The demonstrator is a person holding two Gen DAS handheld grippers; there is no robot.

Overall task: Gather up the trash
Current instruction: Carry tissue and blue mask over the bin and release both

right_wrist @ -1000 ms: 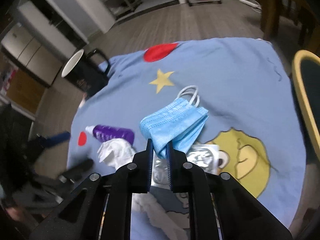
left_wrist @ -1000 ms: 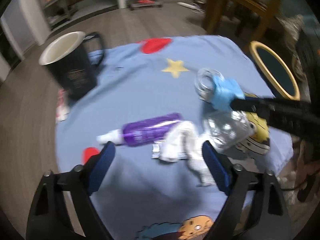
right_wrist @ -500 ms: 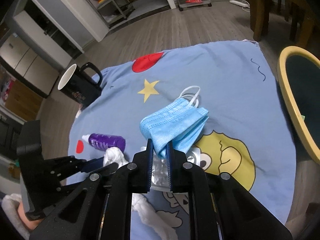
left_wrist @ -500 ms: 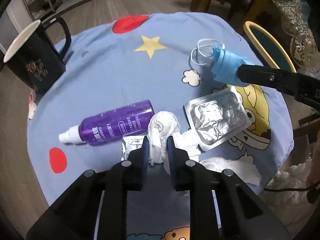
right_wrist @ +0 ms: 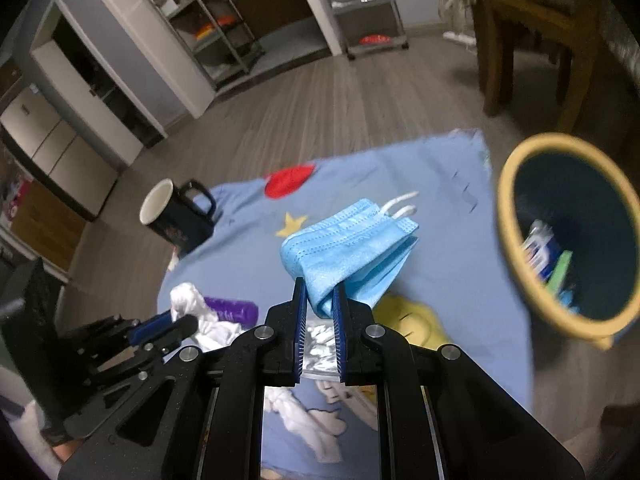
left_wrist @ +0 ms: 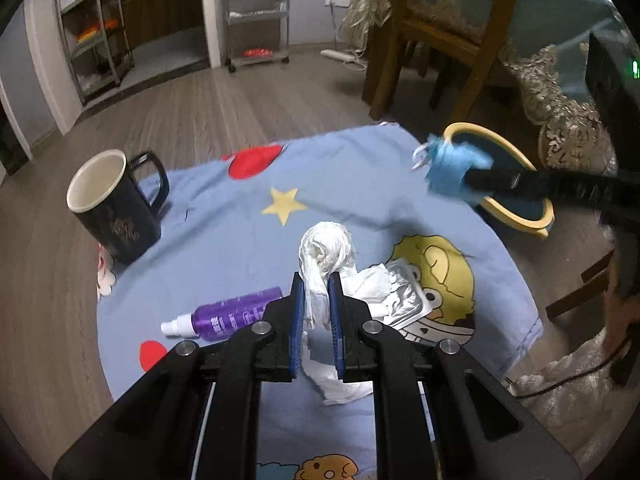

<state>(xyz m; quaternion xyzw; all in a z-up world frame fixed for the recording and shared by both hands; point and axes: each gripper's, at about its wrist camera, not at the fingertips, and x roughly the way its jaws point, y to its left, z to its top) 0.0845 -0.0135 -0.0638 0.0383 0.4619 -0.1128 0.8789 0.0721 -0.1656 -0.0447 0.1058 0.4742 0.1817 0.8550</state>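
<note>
My left gripper (left_wrist: 316, 300) is shut on a crumpled white tissue (left_wrist: 326, 250) and holds it lifted above the blue cartoon tablecloth (left_wrist: 340, 184). My right gripper (right_wrist: 319, 300) is shut on a folded blue face mask (right_wrist: 352, 246) and holds it in the air, close to the yellow-rimmed bin (right_wrist: 516, 240) at the table's right edge; this shows in the left wrist view too, mask (left_wrist: 452, 168) by the bin (left_wrist: 516, 152). The bin holds some trash (right_wrist: 548, 252). A silver foil tray (left_wrist: 402, 296) and more tissue (left_wrist: 344, 384) lie on the cloth.
A black mug (left_wrist: 116, 208) stands at the cloth's left edge. A purple spray bottle (left_wrist: 228, 314) lies at the left front. A wooden chair (left_wrist: 436, 40) stands behind the table. Metal shelves (left_wrist: 256, 12) stand at the far wall.
My left gripper closed on the white tissue and lifted it off the cloth. My right gripper carried the blue mask up and to the right, toward the bin.
</note>
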